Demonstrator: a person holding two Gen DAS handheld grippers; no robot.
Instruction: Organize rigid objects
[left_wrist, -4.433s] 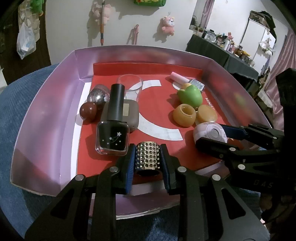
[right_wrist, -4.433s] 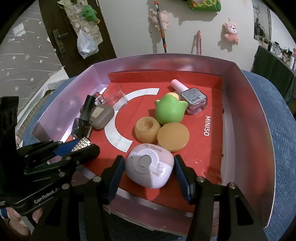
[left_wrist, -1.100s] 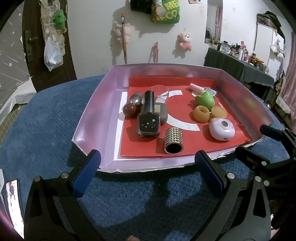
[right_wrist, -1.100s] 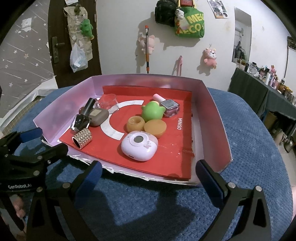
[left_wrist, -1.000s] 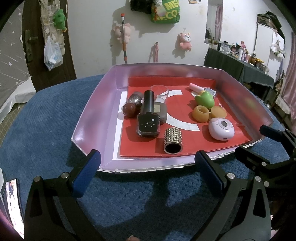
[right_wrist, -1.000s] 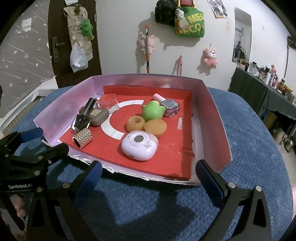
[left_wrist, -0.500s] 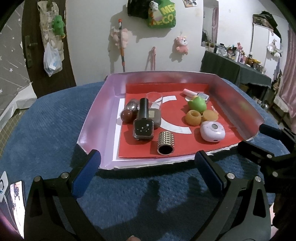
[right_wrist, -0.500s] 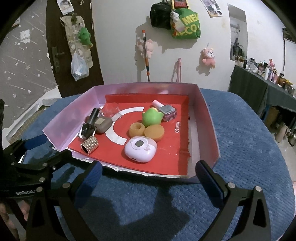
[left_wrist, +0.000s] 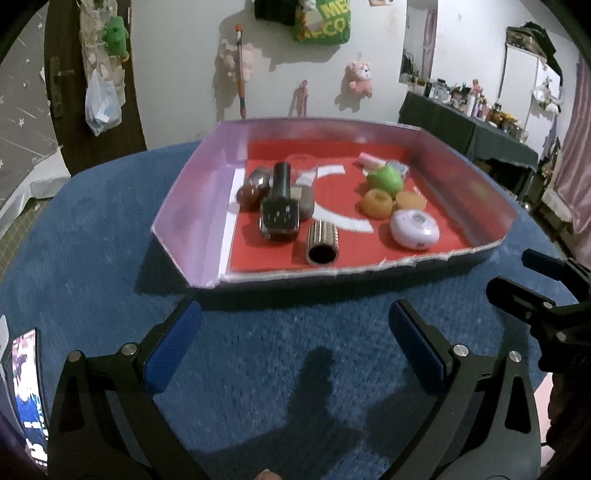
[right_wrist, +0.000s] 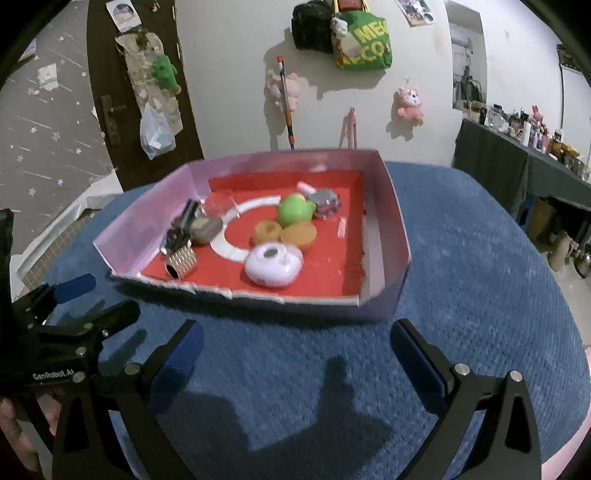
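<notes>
Left wrist view: the left gripper (left_wrist: 293, 343) hangs over the blue carpet (left_wrist: 110, 236) short of the tray, its blue-padded fingers (left_wrist: 171, 345) spread wide with nothing between them. Ahead sits the tray (left_wrist: 188, 192), lilac-walled with a red floor. Near its front edge lies the studded metal cylinder (left_wrist: 322, 242) on its side, open end facing the camera. Just behind and to its left the black nail polish bottle (left_wrist: 279, 208) leans against a grey-brown case (left_wrist: 306, 201), with a dark red ball (left_wrist: 246, 195) and a silvery ball (left_wrist: 258, 177) beside it near the left wall. On the right half are the lilac round case (left_wrist: 414, 229), an orange ring (left_wrist: 376, 202), an orange lid (left_wrist: 410, 201) and a green toy (left_wrist: 385, 179); these four sit close together. The right gripper (left_wrist: 517, 275) shows at the right edge, over the carpet and outside the tray. A lit phone screen (left_wrist: 27, 391) lies at the lower left

Right wrist view: the right gripper (right_wrist: 295, 349) is likewise wide open and empty above the carpet, clear of the tray's front wall. Inside the tray (right_wrist: 397, 229) the lilac round case (right_wrist: 273, 264) lies nearest, the orange ring (right_wrist: 266, 232) and orange lid (right_wrist: 300, 234) behind it, then the green toy (right_wrist: 293, 209) and a pink-capped polish bottle (right_wrist: 321, 203). The studded metal cylinder (right_wrist: 181, 263) lies at the front left, the black nail polish bottle (right_wrist: 181, 229) behind it. The left gripper (right_wrist: 92, 297) is at the left edge, fingers apart, holding nothing
</notes>
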